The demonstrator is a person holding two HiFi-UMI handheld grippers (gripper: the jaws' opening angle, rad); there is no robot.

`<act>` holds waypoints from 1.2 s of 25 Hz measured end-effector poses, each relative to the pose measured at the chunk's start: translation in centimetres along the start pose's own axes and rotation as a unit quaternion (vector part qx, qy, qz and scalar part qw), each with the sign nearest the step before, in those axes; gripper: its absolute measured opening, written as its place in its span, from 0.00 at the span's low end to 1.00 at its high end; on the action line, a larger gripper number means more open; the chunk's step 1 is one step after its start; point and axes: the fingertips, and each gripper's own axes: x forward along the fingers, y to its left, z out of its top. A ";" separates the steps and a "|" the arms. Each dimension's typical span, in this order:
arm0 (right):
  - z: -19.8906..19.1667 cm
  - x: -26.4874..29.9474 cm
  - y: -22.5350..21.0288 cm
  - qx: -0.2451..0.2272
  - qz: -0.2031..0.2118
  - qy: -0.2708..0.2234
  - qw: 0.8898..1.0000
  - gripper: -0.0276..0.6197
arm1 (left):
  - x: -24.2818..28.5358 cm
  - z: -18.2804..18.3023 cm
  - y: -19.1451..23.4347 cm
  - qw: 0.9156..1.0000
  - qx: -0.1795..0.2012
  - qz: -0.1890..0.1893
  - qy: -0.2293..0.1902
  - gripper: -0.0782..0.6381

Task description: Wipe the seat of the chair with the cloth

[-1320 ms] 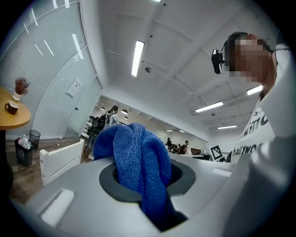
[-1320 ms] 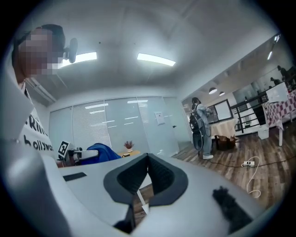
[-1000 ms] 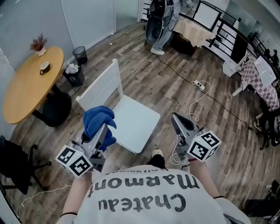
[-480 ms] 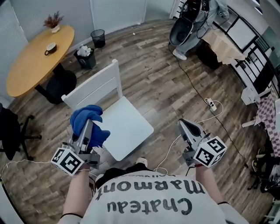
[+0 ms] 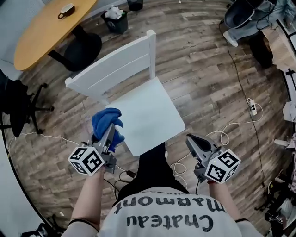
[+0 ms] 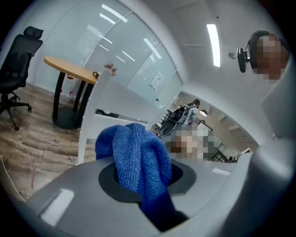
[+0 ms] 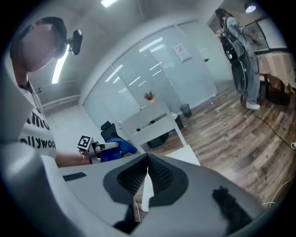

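Note:
A white wooden chair [image 5: 111, 69] stands in front of me, its flat seat [image 5: 148, 115] bare. My left gripper [image 5: 108, 132] is shut on a bunched blue cloth [image 5: 106, 122], held at the seat's near left corner. In the left gripper view the blue cloth [image 6: 137, 159] hangs out between the jaws, with the chair's backrest [image 6: 115, 104] behind it. My right gripper [image 5: 195, 141] hangs shut and empty, right of the seat's near corner, above the floor. In the right gripper view the chair [image 7: 152, 125] and the cloth [image 7: 118, 149] show ahead to the left.
A round wooden table [image 5: 46, 28] with a cup [image 5: 67, 9] stands at the far left, a black office chair [image 5: 18, 104] beside it. A bin [image 5: 115, 21] sits behind the chair. A white cable and power strip [image 5: 252, 107] lie on the floor at right.
My view has tipped down and closed in on the chair. The left gripper with the cloth has stayed by the seat's near left corner. The right gripper keeps its place.

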 end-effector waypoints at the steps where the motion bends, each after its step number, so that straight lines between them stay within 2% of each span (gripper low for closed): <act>1: -0.9 1.0 -0.4 0.006 0.002 0.016 1.000 0.07 | 1.2 -1.3 1.7 1.000 -0.006 0.014 0.013 0.25; 4: -3.6 3.1 -2.1 0.018 -0.001 0.064 0.998 0.07 | 4.5 -5.4 7.5 0.995 -0.043 0.079 0.050 0.24; 7: -6.4 5.2 -4.8 0.042 -0.005 0.102 0.994 0.07 | 7.7 -8.5 14.0 0.981 -0.069 0.168 0.072 0.24; 10: -8.0 6.7 -7.0 0.085 -0.015 0.111 0.990 0.07 | 10.1 -11.3 19.1 0.966 -0.047 0.229 0.111 0.24; 13: -8.8 7.6 -8.3 0.127 -0.019 0.104 0.986 0.07 | 12.0 -14.0 22.8 0.948 -0.006 0.266 0.177 0.24; 16: -10.1 8.0 -9.6 0.157 -0.028 0.105 0.982 0.07 | 13.6 -16.0 24.7 0.932 0.018 0.279 0.232 0.24; 18: -10.7 8.0 -10.3 0.178 -0.035 0.103 0.978 0.07 | 14.6 -16.7 25.1 0.927 0.017 0.279 0.250 0.25; 22: -11.4 7.6 -10.9 0.217 -0.054 0.084 0.971 0.07 | 16.6 -16.8 25.2 0.918 0.047 0.297 0.258 0.25; 26: -12.4 6.9 -11.1 0.240 -0.068 0.079 0.965 0.07 | 18.7 -17.0 24.2 0.918 0.048 0.312 0.239 0.25; 30: -12.7 6.5 -11.5 0.258 -0.075 0.073 0.961 0.07 | 22.0 -17.1 21.7 0.926 0.087 0.272 0.245 0.25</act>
